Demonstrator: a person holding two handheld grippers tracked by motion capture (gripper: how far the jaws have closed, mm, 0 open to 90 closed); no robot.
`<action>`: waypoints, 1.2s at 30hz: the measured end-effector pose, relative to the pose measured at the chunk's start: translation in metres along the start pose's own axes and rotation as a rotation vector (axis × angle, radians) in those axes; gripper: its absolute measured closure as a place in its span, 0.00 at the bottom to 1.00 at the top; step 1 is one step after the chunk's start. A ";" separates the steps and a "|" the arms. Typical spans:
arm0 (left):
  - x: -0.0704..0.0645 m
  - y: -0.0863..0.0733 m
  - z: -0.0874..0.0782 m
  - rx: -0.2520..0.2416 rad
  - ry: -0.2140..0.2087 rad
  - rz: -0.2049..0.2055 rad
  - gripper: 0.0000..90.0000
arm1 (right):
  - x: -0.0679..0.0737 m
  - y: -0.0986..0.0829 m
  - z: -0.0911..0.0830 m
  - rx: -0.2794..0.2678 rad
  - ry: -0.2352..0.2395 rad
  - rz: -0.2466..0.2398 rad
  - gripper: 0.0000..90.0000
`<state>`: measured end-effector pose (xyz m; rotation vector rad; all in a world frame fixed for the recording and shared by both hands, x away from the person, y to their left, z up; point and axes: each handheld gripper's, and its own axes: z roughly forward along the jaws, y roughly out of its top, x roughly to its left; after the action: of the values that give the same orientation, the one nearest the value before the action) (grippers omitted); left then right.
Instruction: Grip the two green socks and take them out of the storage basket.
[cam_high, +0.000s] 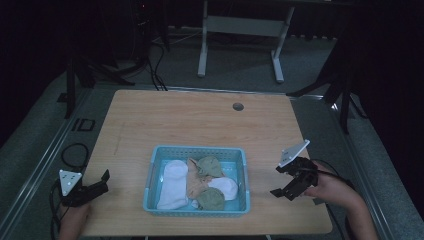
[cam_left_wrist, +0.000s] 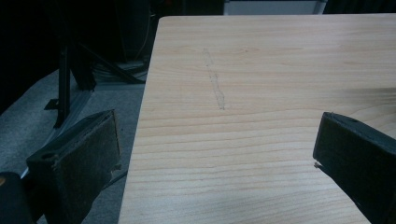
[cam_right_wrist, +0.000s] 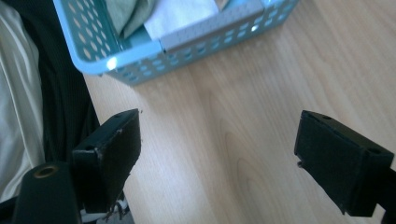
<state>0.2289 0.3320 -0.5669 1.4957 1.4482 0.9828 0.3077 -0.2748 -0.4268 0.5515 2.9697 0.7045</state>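
Note:
A light blue perforated basket (cam_high: 152, 172) sits on the wooden table (cam_high: 200, 125) near its front edge. Inside lie a long white sock (cam_high: 172, 185), a tan sock (cam_high: 194, 182), two green socks (cam_high: 210, 165) and a smaller white one (cam_high: 226, 186). My left gripper (cam_high: 104, 181) rests at the table's front left corner, open, pointing toward the basket. In the left gripper view the left gripper (cam_left_wrist: 217, 126) has bare wood between its jaws. My right gripper (cam_high: 276, 181) hovers right of the basket, open and empty. In the right gripper view the basket's corner (cam_right_wrist: 187, 46) lies just beyond the right gripper (cam_right_wrist: 219, 121).
A round cable hole (cam_high: 238, 106) is set in the table's far side. A white desk frame (cam_high: 240, 30) and dark stands (cam_high: 345, 85) occupy the floor behind. Cables (cam_high: 75, 152) coil on the floor at the left. A faint pencil mark (cam_left_wrist: 215, 84) crosses the wood.

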 end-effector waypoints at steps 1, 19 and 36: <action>0.000 0.000 0.000 0.000 0.000 0.000 0.00 | 0.001 0.002 -0.001 -0.003 0.000 0.000 0.16; 0.000 0.000 0.000 -0.001 -0.002 -0.002 0.00 | 0.014 0.044 0.008 -0.023 0.032 -0.064 0.15; 0.000 0.000 0.000 0.000 -0.005 0.001 0.00 | 0.030 0.079 0.045 0.006 0.082 -0.150 0.15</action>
<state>0.2290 0.3321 -0.5670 1.4982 1.4434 0.9791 0.3110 -0.1787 -0.4307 0.3030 3.0485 0.7206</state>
